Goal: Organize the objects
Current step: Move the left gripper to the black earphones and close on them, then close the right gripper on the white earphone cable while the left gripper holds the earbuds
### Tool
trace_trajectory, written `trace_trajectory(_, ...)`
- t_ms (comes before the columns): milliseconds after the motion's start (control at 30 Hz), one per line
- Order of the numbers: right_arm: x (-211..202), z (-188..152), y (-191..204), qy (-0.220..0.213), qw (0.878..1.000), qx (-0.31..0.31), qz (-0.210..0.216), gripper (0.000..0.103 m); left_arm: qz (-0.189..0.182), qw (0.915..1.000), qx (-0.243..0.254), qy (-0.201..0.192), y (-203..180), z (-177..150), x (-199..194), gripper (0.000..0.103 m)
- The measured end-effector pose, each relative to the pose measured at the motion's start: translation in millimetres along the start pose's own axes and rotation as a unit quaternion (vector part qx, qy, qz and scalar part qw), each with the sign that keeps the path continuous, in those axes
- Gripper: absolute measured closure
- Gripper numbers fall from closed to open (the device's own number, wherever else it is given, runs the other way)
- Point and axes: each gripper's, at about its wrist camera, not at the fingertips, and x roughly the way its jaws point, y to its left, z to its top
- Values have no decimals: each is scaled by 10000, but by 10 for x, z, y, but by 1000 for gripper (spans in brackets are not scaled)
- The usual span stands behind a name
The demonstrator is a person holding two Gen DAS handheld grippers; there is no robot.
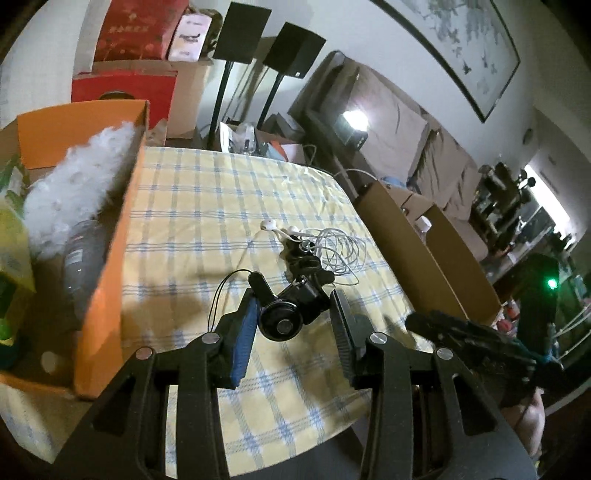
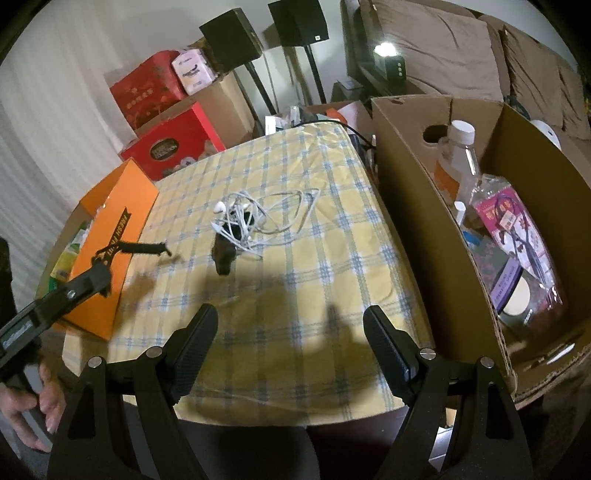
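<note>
A small black clip-on lens with a cord (image 1: 286, 314) lies on the yellow checked tablecloth (image 1: 207, 206), and shows as a dark lump in the right wrist view (image 2: 223, 254). Behind it lie tangled white earphones (image 1: 325, 245), which also show in the right wrist view (image 2: 258, 218). My left gripper (image 1: 293, 332) is open, its fingers on either side of the lens, just above the cloth. My right gripper (image 2: 290, 345) is open and empty over the table's near part. The left gripper shows in the right wrist view (image 2: 140, 249) by the orange box (image 2: 114, 236).
The orange box (image 1: 110, 266) on the left holds white stuffing, a clear bottle and green packs. A brown cardboard box (image 2: 436, 236) on the right holds bottles and a packet. Red boxes (image 2: 166, 144), speakers on stands (image 2: 299, 18) and a sofa stand behind the table.
</note>
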Motion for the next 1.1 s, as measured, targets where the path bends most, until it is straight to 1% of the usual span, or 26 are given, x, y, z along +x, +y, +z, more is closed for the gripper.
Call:
trace_trajectory(267, 129, 239, 136, -62, 9996, -273, 0, 19, 14, 9999, -108, 27, 62, -16, -57, 67)
trace_trajectory(433, 382, 433, 224, -69, 9989, -459, -49, 19, 7, 10000, -97, 19, 55, -29, -60, 67)
trace_trajectory(667, 827, 618, 240, 227, 9987, -442, 98, 19, -1, 9999, -123, 31, 78, -30, -55, 67)
trace_trajectory(700, 862, 630, 247, 244, 9987, -437, 127, 21, -4, 9999, -137, 34, 89, -32, -53, 67)
trace_trajectory(733, 902, 639, 253, 277, 9986, -432, 146, 24, -7, 9999, -146, 40, 100, -32, -46, 67)
trace_trajectory(767, 939, 647, 265, 319, 9983, -462, 157, 37, -5, 9999, -153, 52, 107, -31, -39, 67)
trace_trajectory(800, 952, 648, 272, 336, 9981, -483, 157, 58, -5, 9999, -159, 61, 115, -28, -34, 67)
trace_trajectory(833, 971, 653, 281, 356, 9980, -494, 151, 68, -7, 9998, -165, 62, 121, -29, -31, 67)
trace_trajectory(867, 989, 654, 287, 390, 9979, -490, 159, 75, -4, 9998, -163, 66, 120, -27, -31, 67)
trace_trajectory(933, 992, 662, 277, 394, 9980, -449, 190, 78, -10, 9999, -158, 59, 120, -26, -32, 67)
trace_trajectory(1000, 963, 674, 269, 371, 9981, -395, 296, 87, -11, 9999, -154, 58, 129, -21, -15, 67)
trace_trajectory(1100, 836, 704, 285, 136, 9986, -394, 313, 91, -27, 9999, -161, 42, 129, -14, -21, 67)
